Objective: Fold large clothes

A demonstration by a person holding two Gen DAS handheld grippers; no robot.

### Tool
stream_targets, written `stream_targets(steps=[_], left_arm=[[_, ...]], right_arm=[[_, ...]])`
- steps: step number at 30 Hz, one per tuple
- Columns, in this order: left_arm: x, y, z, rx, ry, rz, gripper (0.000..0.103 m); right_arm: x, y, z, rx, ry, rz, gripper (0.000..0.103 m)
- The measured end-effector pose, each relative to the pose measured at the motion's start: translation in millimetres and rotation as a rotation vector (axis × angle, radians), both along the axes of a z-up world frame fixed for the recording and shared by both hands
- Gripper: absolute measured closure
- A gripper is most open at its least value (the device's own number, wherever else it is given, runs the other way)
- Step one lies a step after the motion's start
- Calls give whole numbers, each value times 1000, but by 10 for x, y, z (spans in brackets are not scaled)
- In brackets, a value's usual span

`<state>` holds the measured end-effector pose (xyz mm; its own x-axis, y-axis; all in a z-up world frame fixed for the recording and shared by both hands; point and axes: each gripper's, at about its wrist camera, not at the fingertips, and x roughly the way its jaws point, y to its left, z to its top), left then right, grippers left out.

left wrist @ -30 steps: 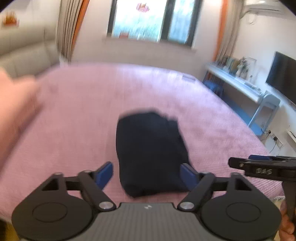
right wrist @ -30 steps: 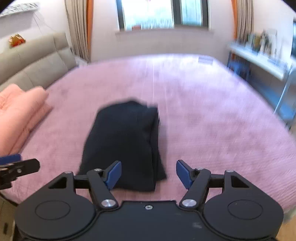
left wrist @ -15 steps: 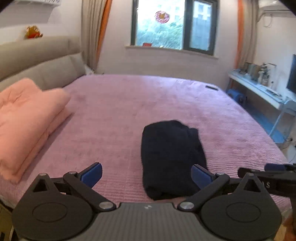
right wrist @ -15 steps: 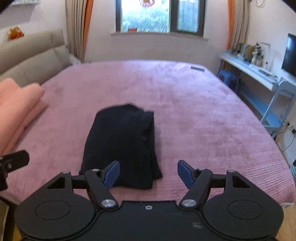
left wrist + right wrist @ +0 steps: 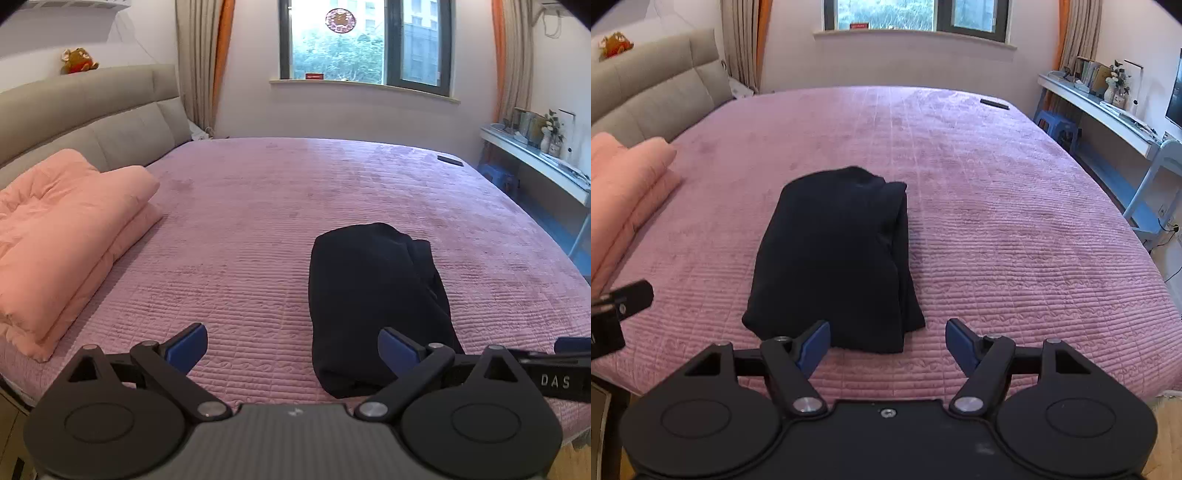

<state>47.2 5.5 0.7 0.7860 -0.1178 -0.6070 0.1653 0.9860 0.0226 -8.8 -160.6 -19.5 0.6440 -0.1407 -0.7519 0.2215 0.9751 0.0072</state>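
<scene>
Black soft garment (image 5: pixel 834 258) folded into a thick oblong on ribbed pink bedspread (image 5: pixel 997 221). Left gripper (image 5: pixel 291 345) and right gripper (image 5: pixel 888 341) poised near, spread wide, holding nothing.

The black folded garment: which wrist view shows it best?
The right wrist view: the black folded garment lies near the middle of the frame, with only its near edge behind one blue fingertip. In the left wrist view the garment sits off to the right, its near corner hidden behind the left claw.
</scene>
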Motion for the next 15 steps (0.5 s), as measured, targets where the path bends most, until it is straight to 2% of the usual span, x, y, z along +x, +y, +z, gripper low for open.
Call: stream_targets(steps=[4,15], left_arm=[[24,-9,6,7,1,5,3],[-24,-23,-26,10,9,-9,3]], right_arm=[[-21,26,50,-11,-20,3,21],[-13,12,0,15,-1,4,21]])
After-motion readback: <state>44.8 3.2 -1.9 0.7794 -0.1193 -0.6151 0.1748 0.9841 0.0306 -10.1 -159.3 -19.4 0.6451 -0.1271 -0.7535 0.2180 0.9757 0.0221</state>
